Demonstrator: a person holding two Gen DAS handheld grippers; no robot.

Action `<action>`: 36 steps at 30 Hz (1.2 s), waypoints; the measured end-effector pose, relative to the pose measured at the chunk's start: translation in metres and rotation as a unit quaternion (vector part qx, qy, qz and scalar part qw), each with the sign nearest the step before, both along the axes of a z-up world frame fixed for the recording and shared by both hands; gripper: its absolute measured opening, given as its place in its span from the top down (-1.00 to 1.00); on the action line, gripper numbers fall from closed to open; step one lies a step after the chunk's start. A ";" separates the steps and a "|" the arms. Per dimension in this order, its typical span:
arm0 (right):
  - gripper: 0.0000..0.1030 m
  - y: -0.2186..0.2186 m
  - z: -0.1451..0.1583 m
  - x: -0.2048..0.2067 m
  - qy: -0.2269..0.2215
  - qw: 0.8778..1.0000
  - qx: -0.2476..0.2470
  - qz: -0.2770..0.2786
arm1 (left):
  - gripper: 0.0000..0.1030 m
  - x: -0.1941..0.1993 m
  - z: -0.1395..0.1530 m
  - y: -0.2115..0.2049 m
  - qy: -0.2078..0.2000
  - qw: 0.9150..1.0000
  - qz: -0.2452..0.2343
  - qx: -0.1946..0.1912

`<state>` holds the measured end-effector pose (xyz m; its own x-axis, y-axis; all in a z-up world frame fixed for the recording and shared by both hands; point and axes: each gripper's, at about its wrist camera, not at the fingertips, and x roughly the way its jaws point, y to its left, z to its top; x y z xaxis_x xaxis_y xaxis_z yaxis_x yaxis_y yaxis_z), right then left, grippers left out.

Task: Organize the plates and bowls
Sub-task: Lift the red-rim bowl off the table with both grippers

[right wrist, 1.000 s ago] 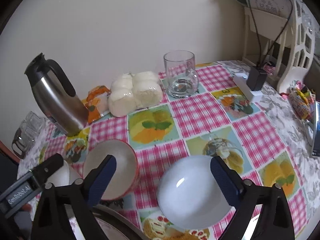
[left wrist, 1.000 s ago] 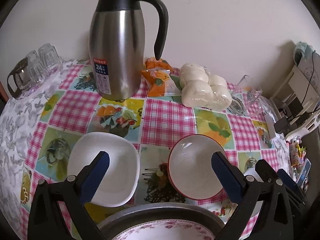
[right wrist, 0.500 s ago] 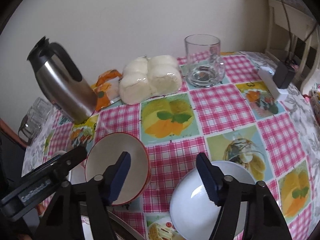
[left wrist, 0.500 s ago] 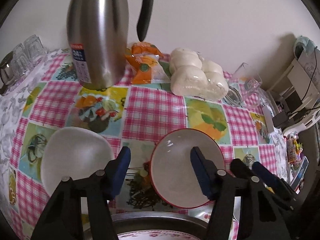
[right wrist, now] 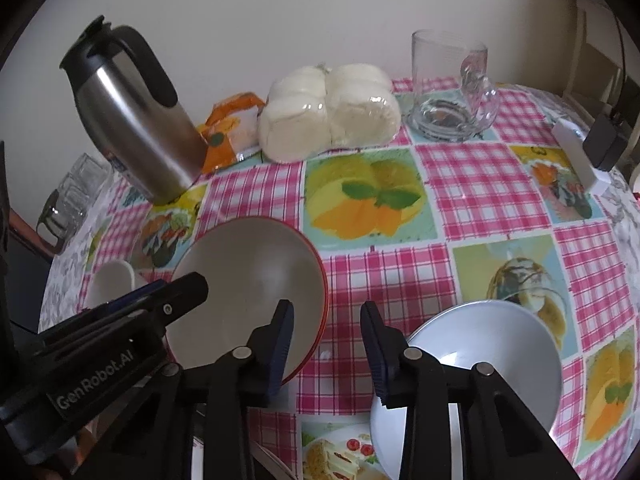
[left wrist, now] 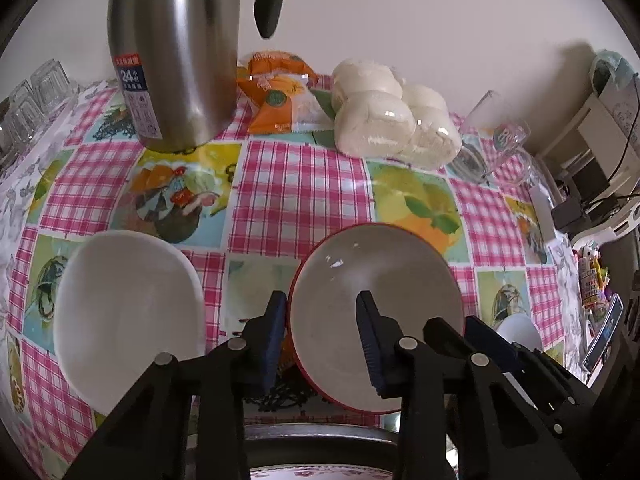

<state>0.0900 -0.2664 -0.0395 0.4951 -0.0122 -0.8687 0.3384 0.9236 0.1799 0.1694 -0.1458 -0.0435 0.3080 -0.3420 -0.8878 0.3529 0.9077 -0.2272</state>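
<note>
While both grippers are straddling opposite sides of the red-rimmed bowl (left wrist: 376, 316), the risk is sitting in how thin those holds are. The left gripper (left wrist: 322, 316) has one pad outside the bowl's left wall and the other inside; its jaws have just been closing, and the outer pad looks to be touching the rim, though I cannot tell whether the inner one is pressing yet. The right gripper (right wrist: 326, 328) is taking the bowl's right rim the same way, jaws also just closing, with its outer pad hanging clear over the cloth, so it is not clamped yet.

The bowl is sitting on the bench (right wrist: 472, 184) between the square white bowl (left wrist: 128, 320) and the round white bowl (right wrist: 480, 360), with a metal tray (left wrist: 320, 438) just below the grippers.

If one side is biting before the other, the bowl is likely to tip or skate across the slick cloth. A glazed wall pinched near the rim could slip out on lifting. The right gripper's outer finger is working just beside the round white bowl and could nudge it. The two grippers are also crowding each other.
</note>
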 end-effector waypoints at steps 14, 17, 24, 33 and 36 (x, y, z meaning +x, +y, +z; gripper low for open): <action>0.45 0.015 -0.012 0.009 0.020 0.999 0.000 0.028 | 0.55 0.004 -0.020 -0.005 0.025 1.000 0.000 0.019; 0.45 0.014 -0.013 0.009 0.019 0.999 0.003 0.027 | 0.60 0.005 -0.023 -0.003 0.031 0.999 0.004 0.014; 0.45 0.017 -0.015 0.011 0.023 0.999 -0.005 0.032 | 0.63 0.005 -0.027 -0.001 0.038 0.999 0.009 0.015; 0.45 0.016 -0.015 0.011 0.017 0.999 -0.004 0.032 | 0.64 0.005 -0.024 -0.003 0.023 1.000 0.005 0.017; 0.45 0.014 -0.012 0.010 0.006 0.999 -0.005 0.031 | 0.64 0.004 -0.019 -0.003 0.013 1.000 0.001 0.012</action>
